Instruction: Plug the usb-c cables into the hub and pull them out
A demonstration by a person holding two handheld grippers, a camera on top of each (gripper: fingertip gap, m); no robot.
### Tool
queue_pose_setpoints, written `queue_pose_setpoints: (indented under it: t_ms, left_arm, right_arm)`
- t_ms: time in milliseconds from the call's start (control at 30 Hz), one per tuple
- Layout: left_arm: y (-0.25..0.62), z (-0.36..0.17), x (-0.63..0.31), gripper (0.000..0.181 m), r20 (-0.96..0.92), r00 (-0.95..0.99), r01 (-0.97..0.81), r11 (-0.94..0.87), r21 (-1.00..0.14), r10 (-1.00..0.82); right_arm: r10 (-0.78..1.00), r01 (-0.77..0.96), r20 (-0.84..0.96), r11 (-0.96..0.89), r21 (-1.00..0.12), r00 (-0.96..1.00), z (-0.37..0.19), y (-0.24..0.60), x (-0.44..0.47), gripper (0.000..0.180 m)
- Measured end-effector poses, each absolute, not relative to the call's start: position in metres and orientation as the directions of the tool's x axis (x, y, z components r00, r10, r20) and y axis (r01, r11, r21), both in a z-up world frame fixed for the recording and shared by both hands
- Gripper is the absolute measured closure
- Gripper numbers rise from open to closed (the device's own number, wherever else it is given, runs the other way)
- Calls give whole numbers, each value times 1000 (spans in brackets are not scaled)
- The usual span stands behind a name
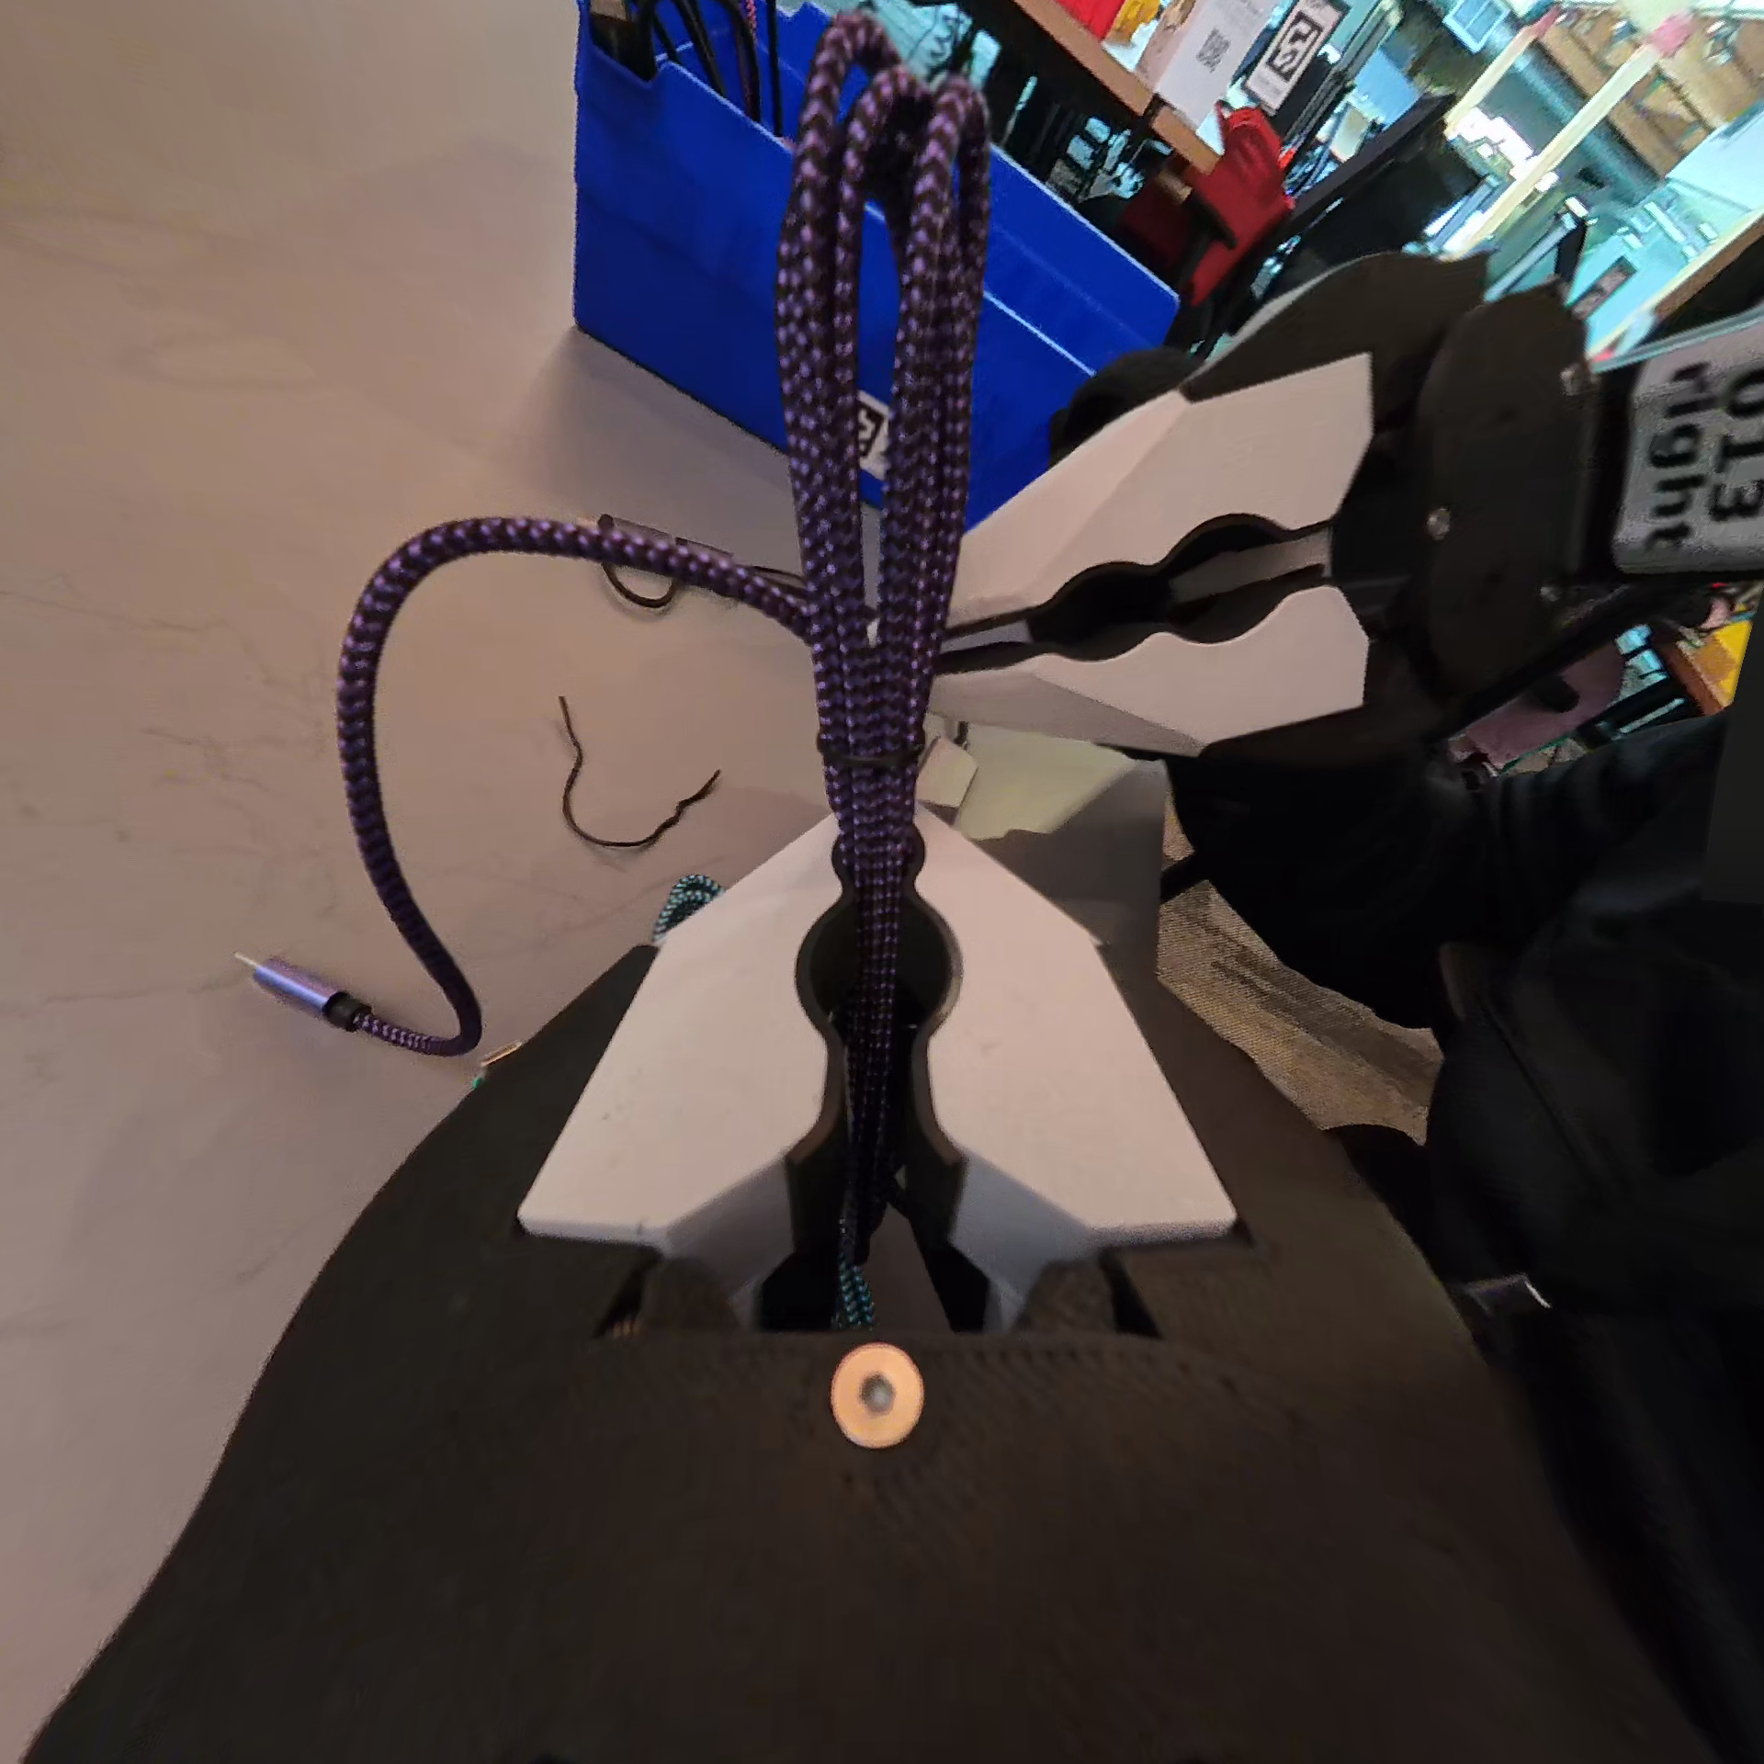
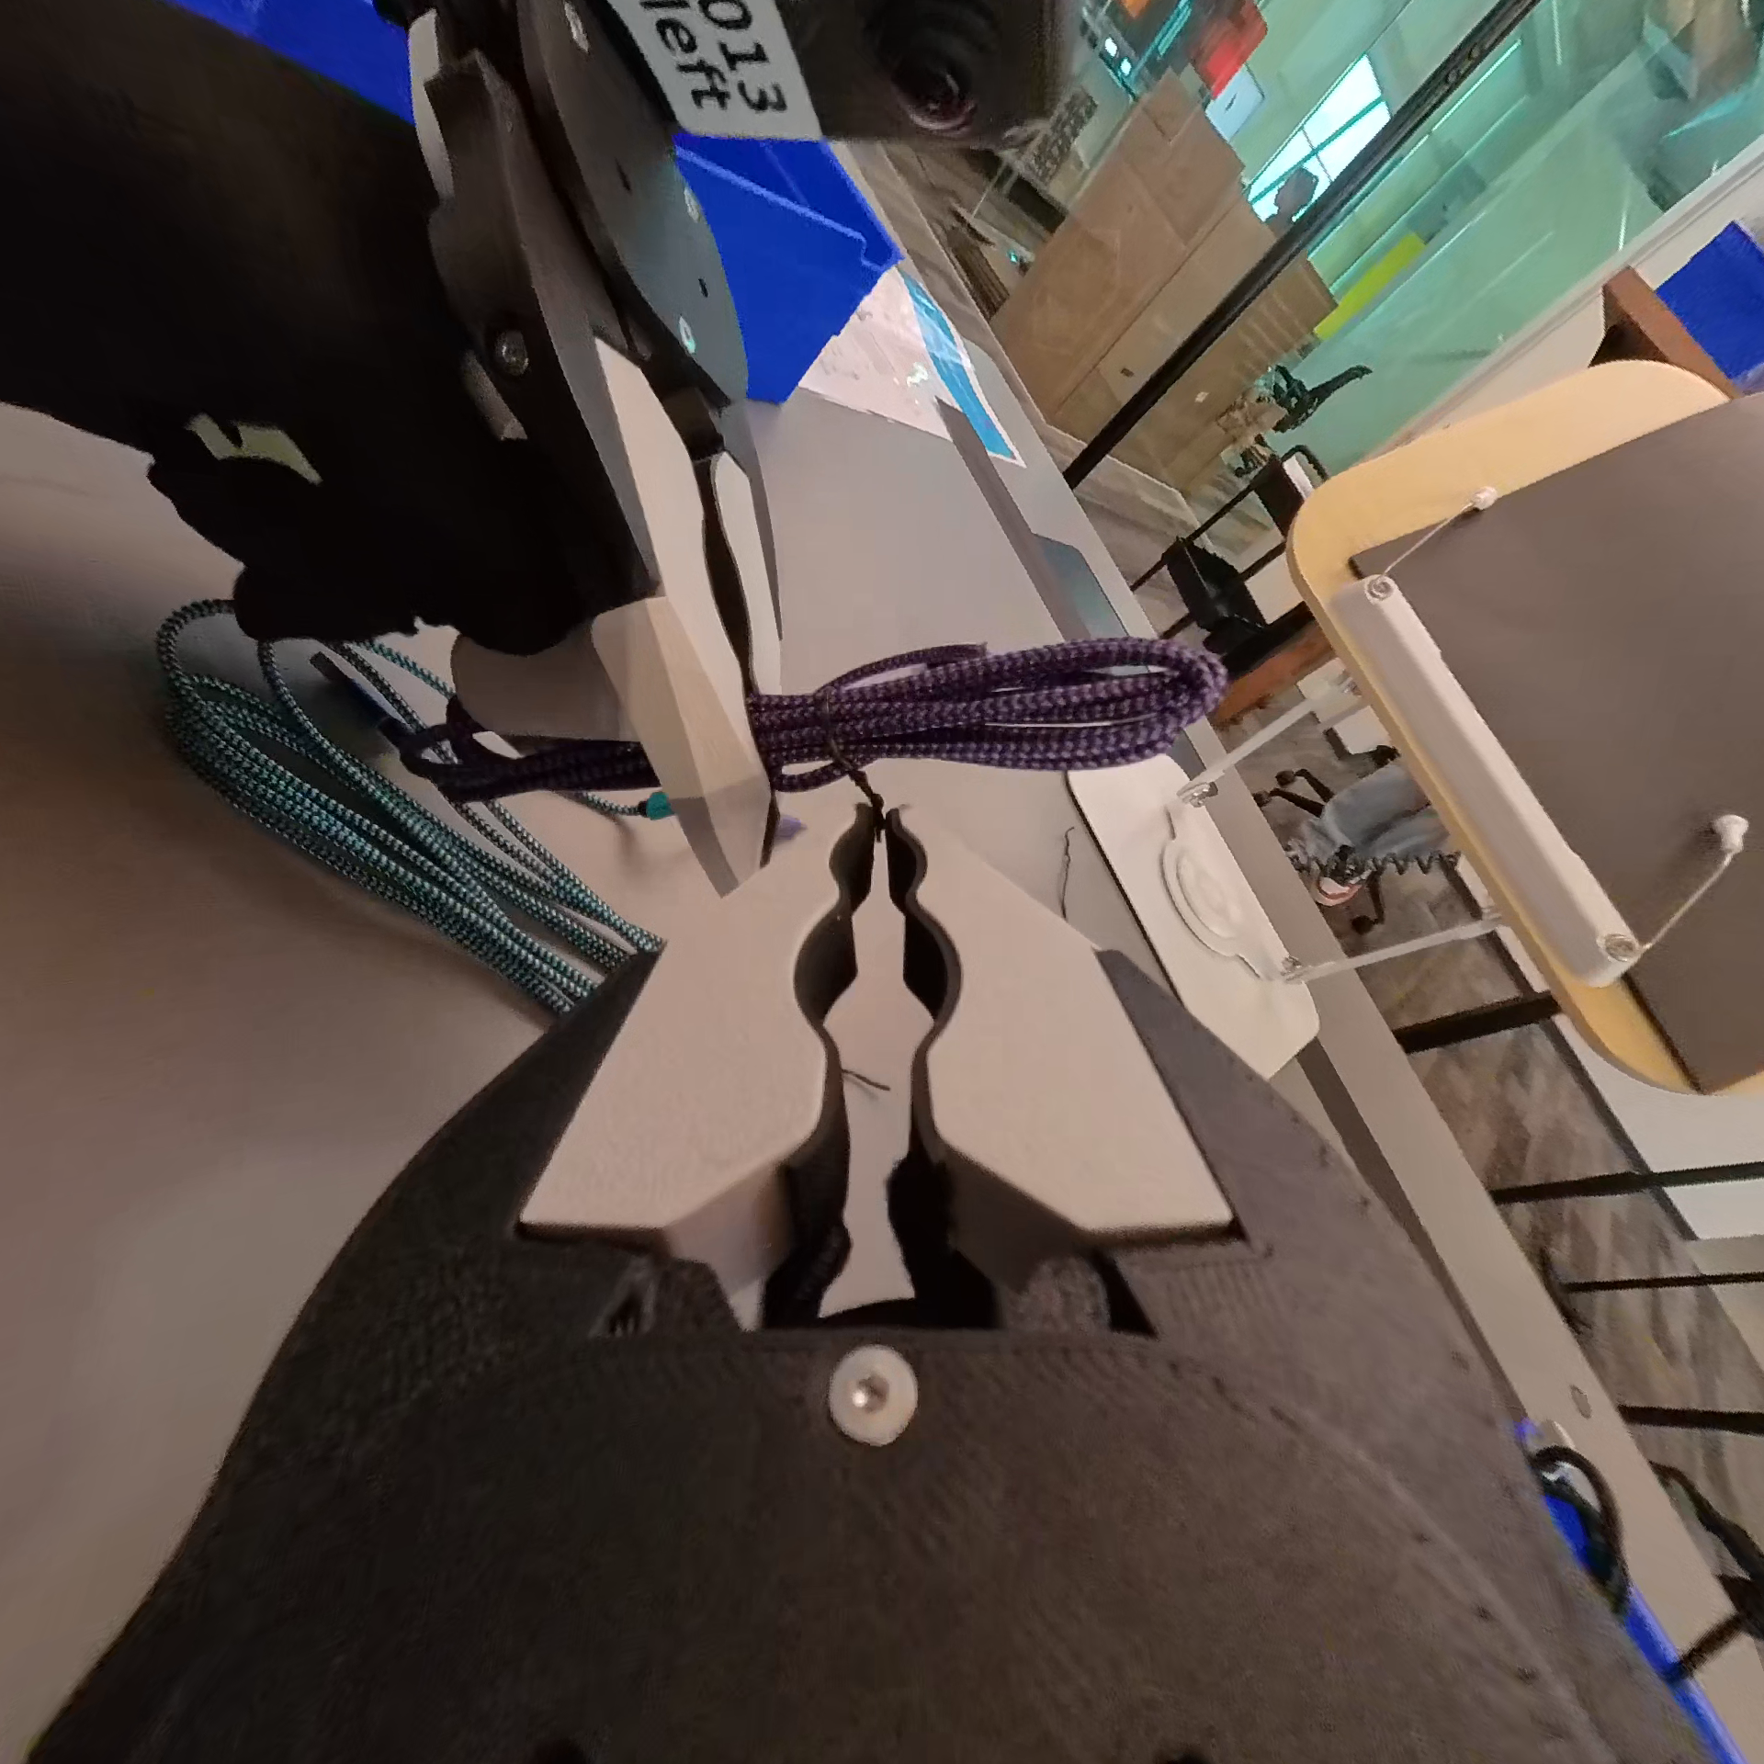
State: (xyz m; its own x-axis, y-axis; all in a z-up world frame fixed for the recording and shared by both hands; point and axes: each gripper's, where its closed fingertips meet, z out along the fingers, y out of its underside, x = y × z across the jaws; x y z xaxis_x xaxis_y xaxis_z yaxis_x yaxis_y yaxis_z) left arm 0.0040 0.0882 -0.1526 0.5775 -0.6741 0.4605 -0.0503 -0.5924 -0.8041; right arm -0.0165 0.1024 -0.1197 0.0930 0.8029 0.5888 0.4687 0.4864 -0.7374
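The left gripper clamps the purple cable bundle above the table. The right gripper pinches its thin black tie; I would pull gently, holding the bundle steady.

A blue bin stands on the pale table, near loose black twist ties.

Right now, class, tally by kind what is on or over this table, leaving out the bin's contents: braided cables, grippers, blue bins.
Braided cables: 2, the purple cable and the teal cable
Grippers: 2, the left gripper clamping the purple cable, the right gripper pinching its black tie
Blue bins: 1, the blue bin
Total: 5
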Motion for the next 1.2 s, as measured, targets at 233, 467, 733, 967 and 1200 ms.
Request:
queue_pose_setpoints:
  t_ms: [233, 467, 733, 967, 1200]
  left_arm:
    - [94, -159, 1, 181, 431, 633, -63, -597, -800, -644]
    - [98, -158, -1, 181, 417, 664, -47, -592, -805, -620]
    - [102, -157, -5, 181, 399, 688, -35, -577, -816, -605]
    - [106, -153, -6, 181, 419, 681, -1, -574, -819, -600]
    - [102, -145, -2, 181, 477, 622, 48, -578, -815, -621]
  right_arm:
    - [769, 547, 633, 493, -676, 89, -128, 105, -18, 180]
    - [832, 550, 541, 396, -735, 123, -132, 104, -21, 180]
    - [992, 297, 35, -3, -955, 122, -120, 88, -25, 180]
    - [989, 140, -135, -141, -980, 54, -105, 87, -18, 180]
    - [994, 166, -99, -105, -980, 42, -113, 92, -18, 168]
